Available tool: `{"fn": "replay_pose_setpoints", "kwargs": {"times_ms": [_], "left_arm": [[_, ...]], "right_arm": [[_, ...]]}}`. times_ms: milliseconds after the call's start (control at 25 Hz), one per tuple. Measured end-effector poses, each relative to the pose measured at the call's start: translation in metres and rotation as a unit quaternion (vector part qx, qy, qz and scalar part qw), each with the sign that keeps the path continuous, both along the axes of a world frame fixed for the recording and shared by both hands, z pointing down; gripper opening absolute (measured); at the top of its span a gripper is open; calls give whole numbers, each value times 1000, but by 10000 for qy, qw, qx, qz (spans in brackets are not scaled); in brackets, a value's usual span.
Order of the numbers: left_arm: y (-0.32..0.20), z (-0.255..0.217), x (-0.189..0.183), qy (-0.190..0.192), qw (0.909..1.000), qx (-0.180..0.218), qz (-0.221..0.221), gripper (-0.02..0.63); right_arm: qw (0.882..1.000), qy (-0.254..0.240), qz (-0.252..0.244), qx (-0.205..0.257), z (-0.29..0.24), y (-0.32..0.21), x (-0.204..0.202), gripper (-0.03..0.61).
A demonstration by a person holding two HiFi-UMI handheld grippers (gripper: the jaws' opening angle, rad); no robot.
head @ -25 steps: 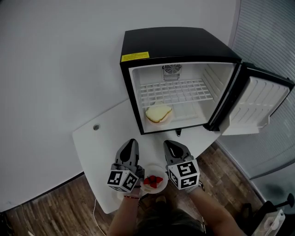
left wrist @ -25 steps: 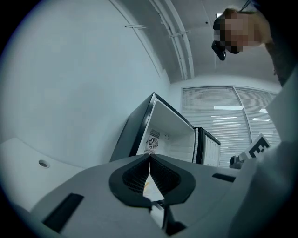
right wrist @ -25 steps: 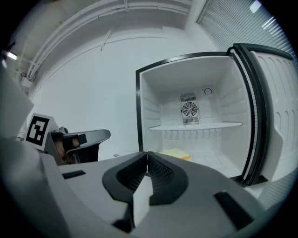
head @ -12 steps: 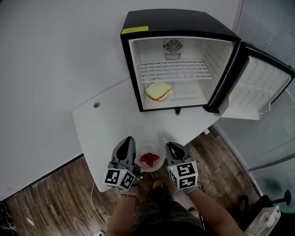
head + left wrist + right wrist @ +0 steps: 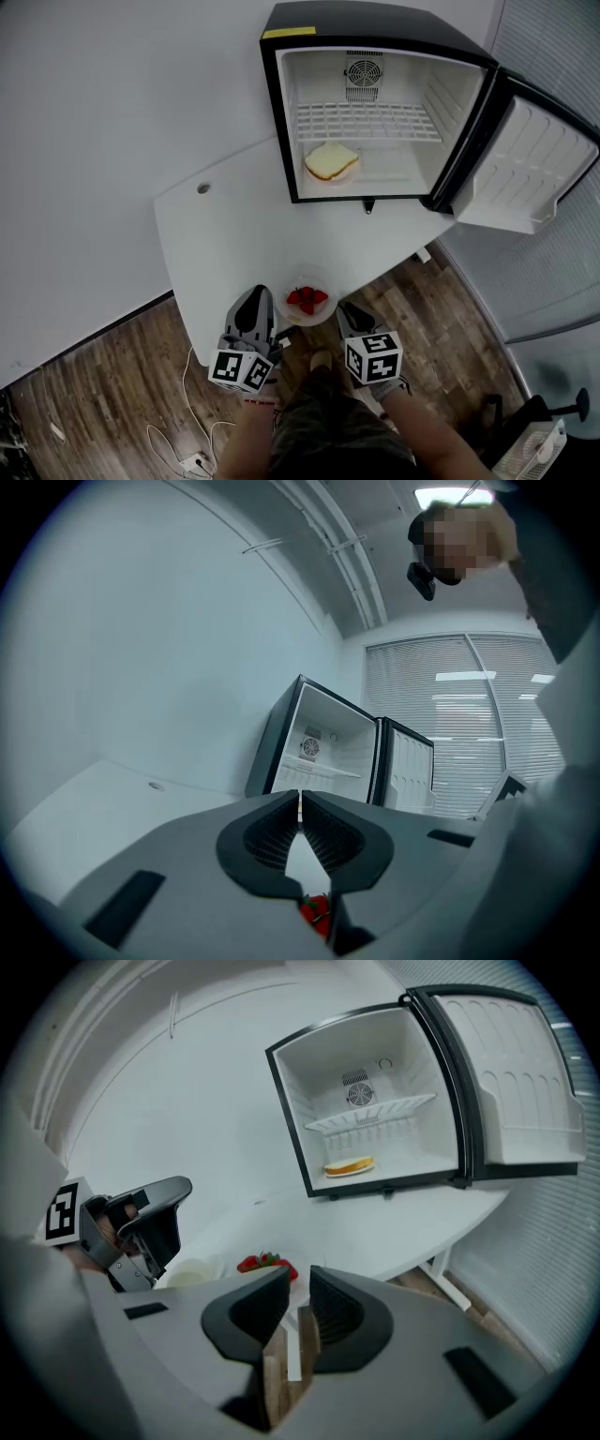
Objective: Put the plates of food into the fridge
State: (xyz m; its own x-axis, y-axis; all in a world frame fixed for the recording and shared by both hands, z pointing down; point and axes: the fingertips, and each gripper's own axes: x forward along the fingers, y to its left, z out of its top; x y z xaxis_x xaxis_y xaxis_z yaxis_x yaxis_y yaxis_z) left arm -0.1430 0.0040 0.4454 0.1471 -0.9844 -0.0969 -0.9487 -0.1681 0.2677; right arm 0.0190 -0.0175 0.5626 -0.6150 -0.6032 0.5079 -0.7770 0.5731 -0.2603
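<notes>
Sitting at the near edge of the white worktop [image 5: 234, 225] is a small white plate [image 5: 309, 320] that is carrying red strawberries [image 5: 307, 299]. The two hand-held grippers are flanking it over that edge. The left hand-held gripper [image 5: 256, 292] is hovering just beside the plate's left rim and the right hand-held gripper [image 5: 345, 307] just beside its right rim, and each is showing its marker cube [image 5: 242, 368] towards the head camera. In the left gripper view the jaws are standing together, with only a hairline slit between the tips and nothing caught in it. A strawberry is showing low down through the wider gap behind the tips. In the right gripper view the jaws are standing narrowly apart, having just been opening, and nothing is lying between them. Only the worktop's edge and the wooden floor [image 5: 112, 394] are showing through the gap, while the strawberries are lying ahead of the jaws and a little to the left. Whether either gripper is touching the plate's rim cannot be told. At the far end of the worktop the black fridge [image 5: 375, 23] is standing with its door [image 5: 530, 169] swung wide to the right. A sandwich [image 5: 330, 161] is resting on a second plate [image 5: 349, 172] on the fridge's bottom level, towards its left side and below the white wire shelf [image 5: 367, 122], well apart from the strawberries. White cables [image 5: 187, 441] are trailing across the floor below the left hand-held gripper.
</notes>
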Motion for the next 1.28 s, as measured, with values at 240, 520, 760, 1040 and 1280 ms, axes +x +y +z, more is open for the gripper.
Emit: {"fn": "replay_pose_setpoints", "kwargs": {"times_ms": [240,520,760,1040,1280], "left_arm": [[15,13,4,-40,10000,-36,8,8],[22,20,6,-47,9999,-105,57,8],[25,25,4,-53,9998,-165,40,8],[26,29,4,-34,9998,-214,27,8],[26,32,4,-2,9997,-241,24,8]], "right_arm": [[9971,-249,117,-715,30,17,-8,78],[9672,-1367,986,-1903,53,14,-17,97],[9268,-2229,1507,-2620,61,7,-25,106],[8918,-2891,1679,-3047,66,2,-35,104],[8672,-3367,1709,-3248,64,1,-34,56]]}}
